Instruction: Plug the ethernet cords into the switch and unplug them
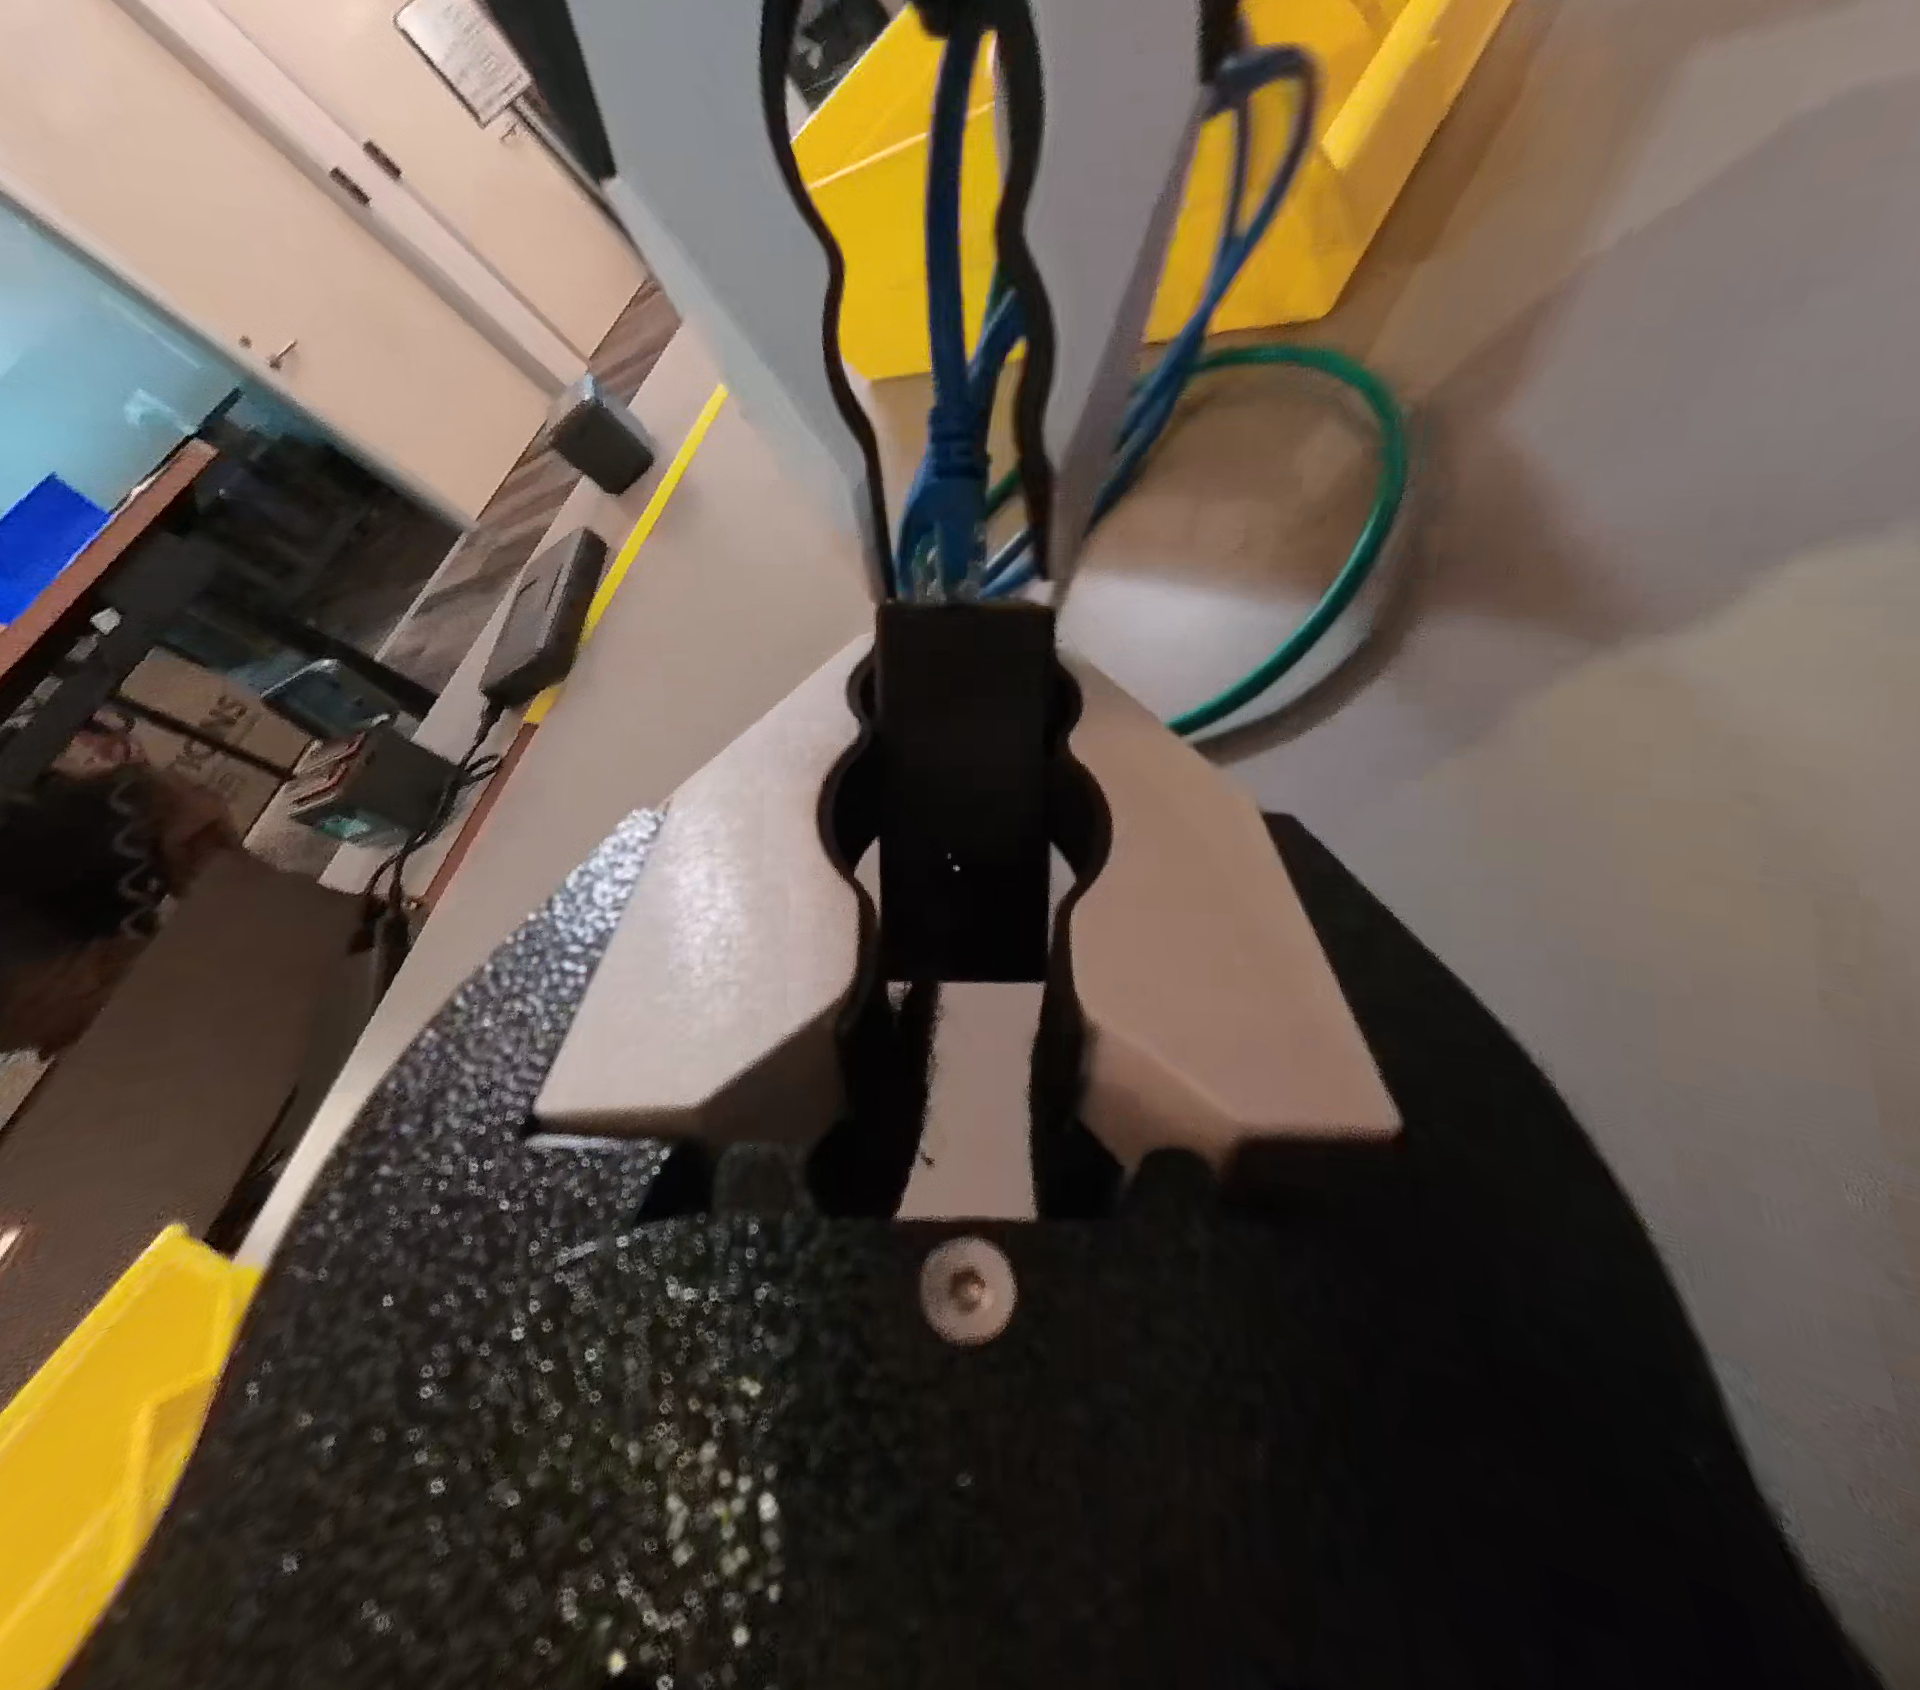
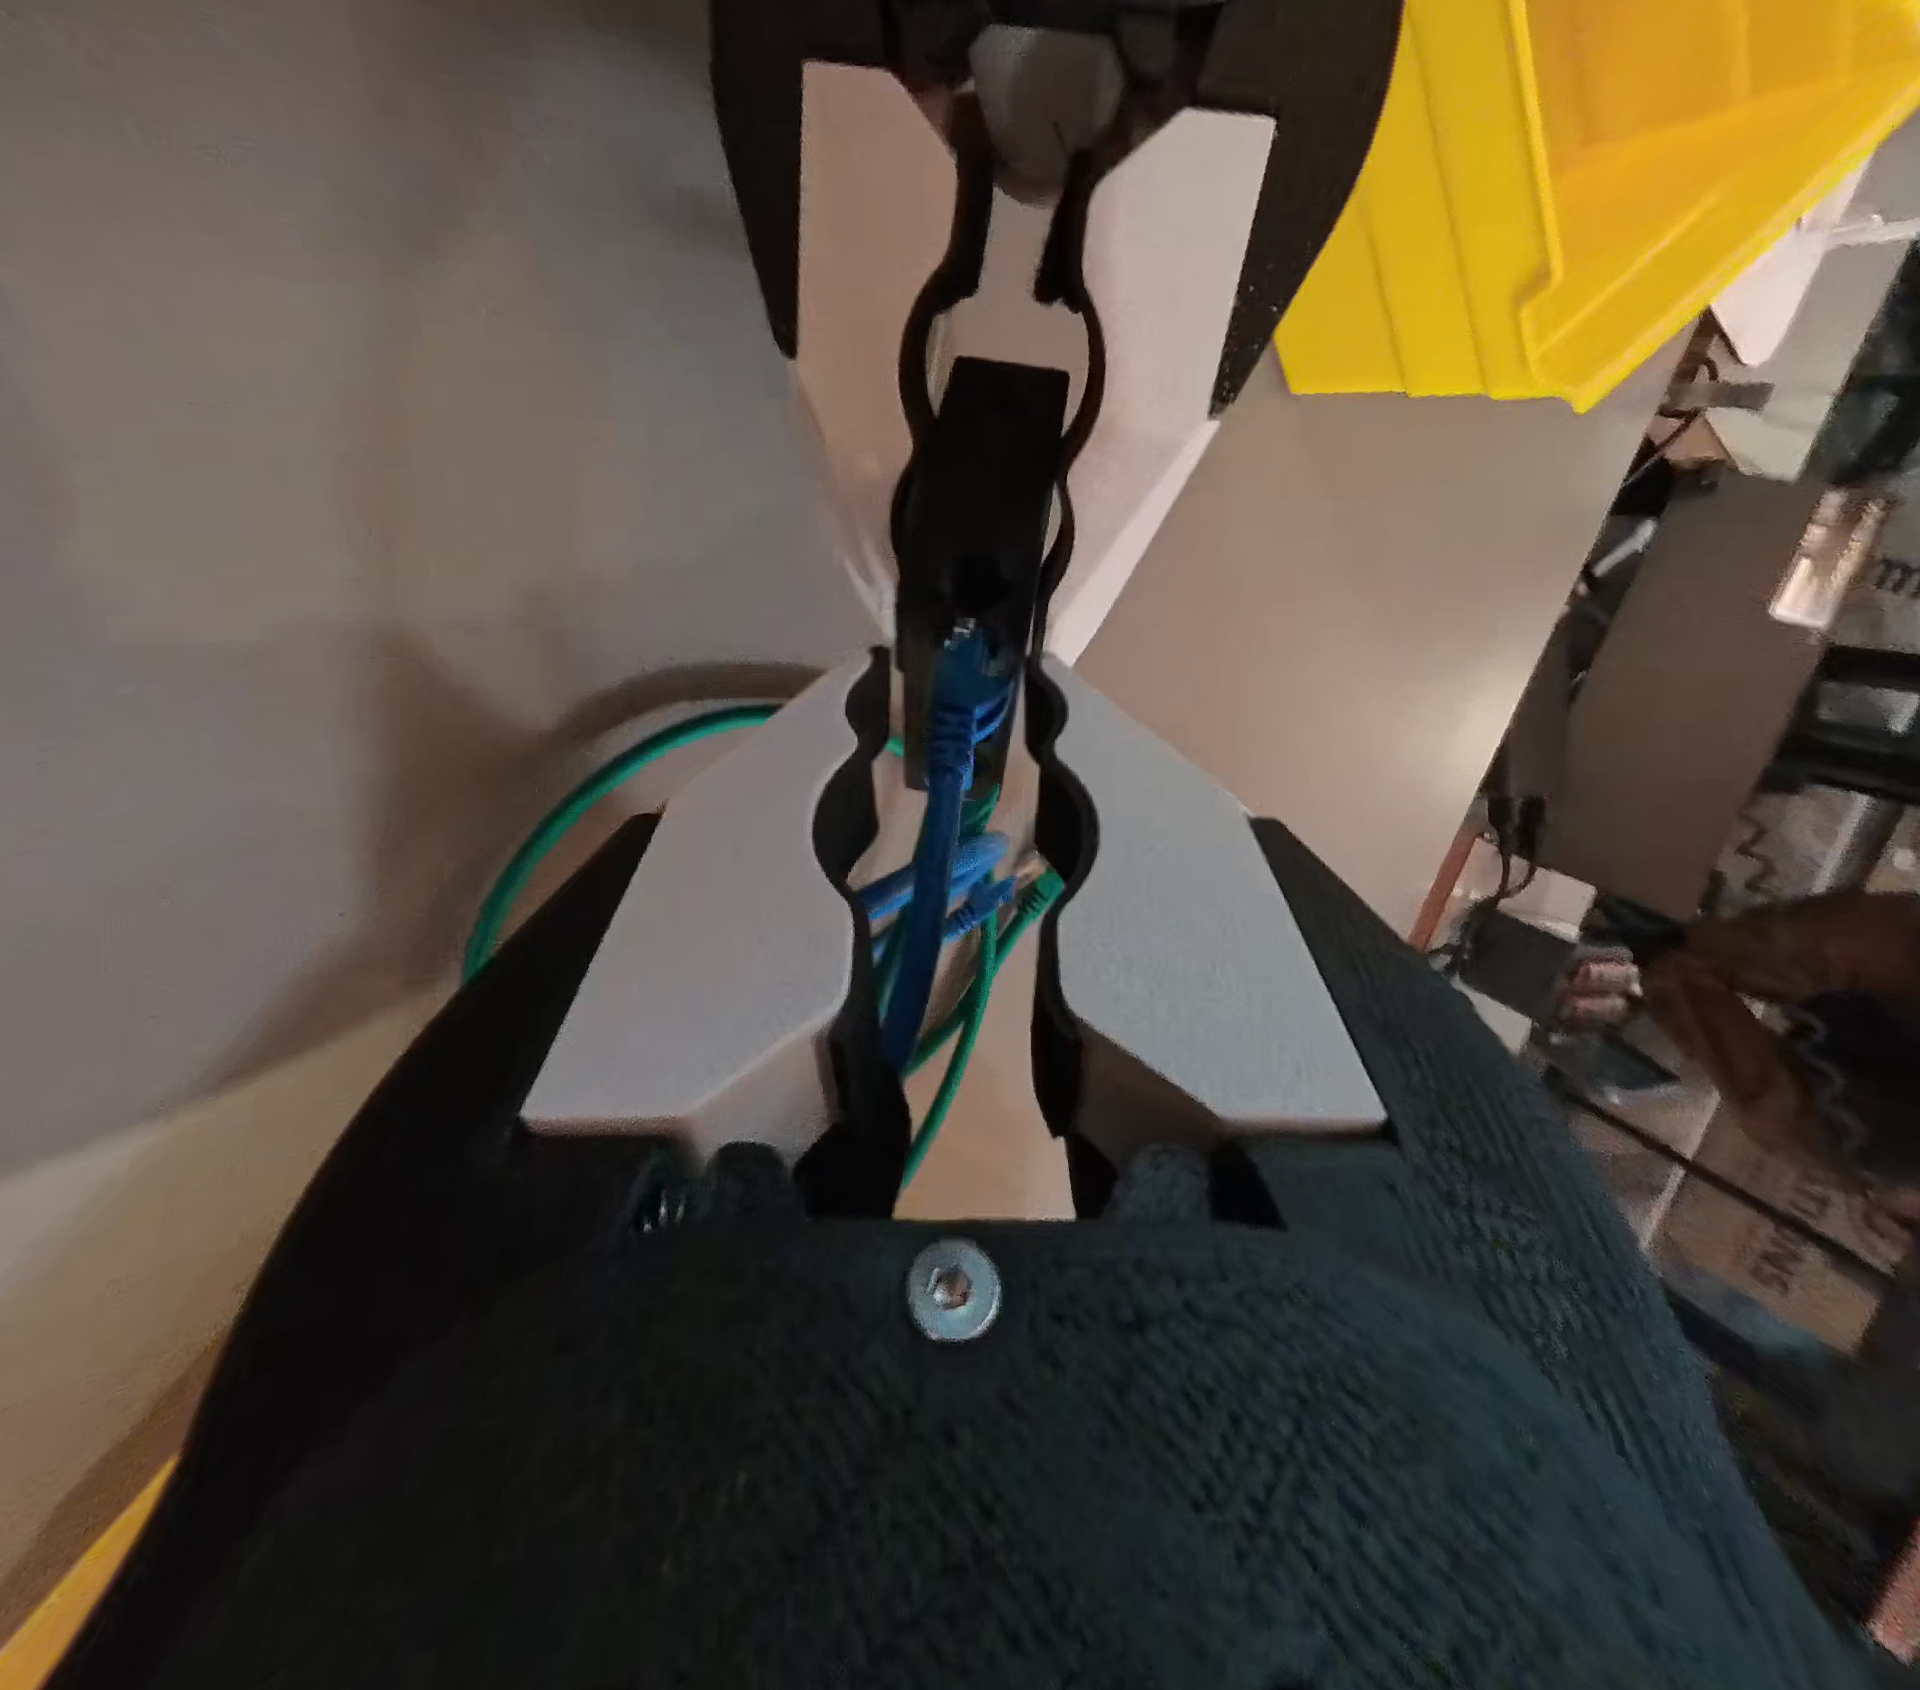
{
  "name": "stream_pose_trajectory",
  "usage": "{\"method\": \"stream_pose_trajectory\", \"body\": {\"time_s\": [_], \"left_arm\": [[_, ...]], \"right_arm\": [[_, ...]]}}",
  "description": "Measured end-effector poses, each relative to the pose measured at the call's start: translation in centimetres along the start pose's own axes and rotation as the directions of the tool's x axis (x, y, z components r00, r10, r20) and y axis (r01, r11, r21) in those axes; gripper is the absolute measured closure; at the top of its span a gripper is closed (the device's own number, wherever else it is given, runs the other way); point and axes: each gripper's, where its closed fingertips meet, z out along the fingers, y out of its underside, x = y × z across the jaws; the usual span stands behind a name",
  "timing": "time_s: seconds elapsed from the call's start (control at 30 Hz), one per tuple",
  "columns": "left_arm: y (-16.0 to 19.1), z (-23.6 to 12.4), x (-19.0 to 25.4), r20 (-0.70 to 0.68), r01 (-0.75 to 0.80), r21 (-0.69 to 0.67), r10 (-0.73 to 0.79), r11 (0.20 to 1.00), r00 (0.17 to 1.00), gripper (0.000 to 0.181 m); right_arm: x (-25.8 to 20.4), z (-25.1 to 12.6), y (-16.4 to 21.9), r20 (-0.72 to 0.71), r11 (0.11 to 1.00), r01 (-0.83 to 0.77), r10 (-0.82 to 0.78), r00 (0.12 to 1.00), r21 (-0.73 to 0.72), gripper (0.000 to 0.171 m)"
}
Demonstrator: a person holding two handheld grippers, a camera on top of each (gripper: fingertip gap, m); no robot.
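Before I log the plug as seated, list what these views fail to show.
1. Port row of the switch: left wrist view, facing away, flanked by the left gripper fingers.
2. Blue cord plug seating: right wrist view, dark and blurred at the socket.
3. Right gripper grip on that plug: cannot tell.
4. Yellow bin contents: only its outside shows, cut by the frame edge.

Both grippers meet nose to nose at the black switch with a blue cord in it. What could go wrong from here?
1. The left gripper is clamped on the black switch; a sideways pull on the blue cord could twist the switch loose.
2. Whether the right gripper grips the cord cannot be told, so it may slip.
3. The loose green cord and spare blue plugs lie close beneath and could snag.
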Motion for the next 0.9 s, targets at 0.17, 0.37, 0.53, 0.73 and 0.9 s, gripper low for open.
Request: {"method": "stream_pose_trajectory", "body": {"time_s": [0.17,0.37,0.53,0.73,0.9], "left_arm": [[0.6,0.3,-0.1,0.031,-0.025,-0.057,0.027,0.998,0.999,0.157],[0.8,0.4,-0.2,0.038,-0.017,-0.07,0.019,0.997,0.999,0.156],[1.4,0.4,-0.5,0.051,-0.001,-0.094,0.006,0.996,0.999,0.156],[1.2,0.5,-0.4,0.049,-0.004,-0.089,0.009,0.996,0.999,0.156],[1.3,0.6,-0.1,0.04,-0.034,-0.09,0.037,0.995,0.999,0.156]], "right_arm": [[0.4,0.7,0.8,-0.076,0.994,0.005,-0.013,0.997,-0.107,0.156],[0.6,0.7,0.9,-0.131,0.986,0.002,-0.024,0.991,-0.168,0.158],[0.9,0.5,1.1,-0.181,0.98,-0.019,-0.017,0.983,-0.2,0.151],[0.7,0.7,1.0,-0.188,0.979,-0.017,-0.022,0.982,-0.203,0.158],[0.2,0.9,1.0,-0.155,0.976,0.033,-0.067,0.986,-0.215,0.16]]}}
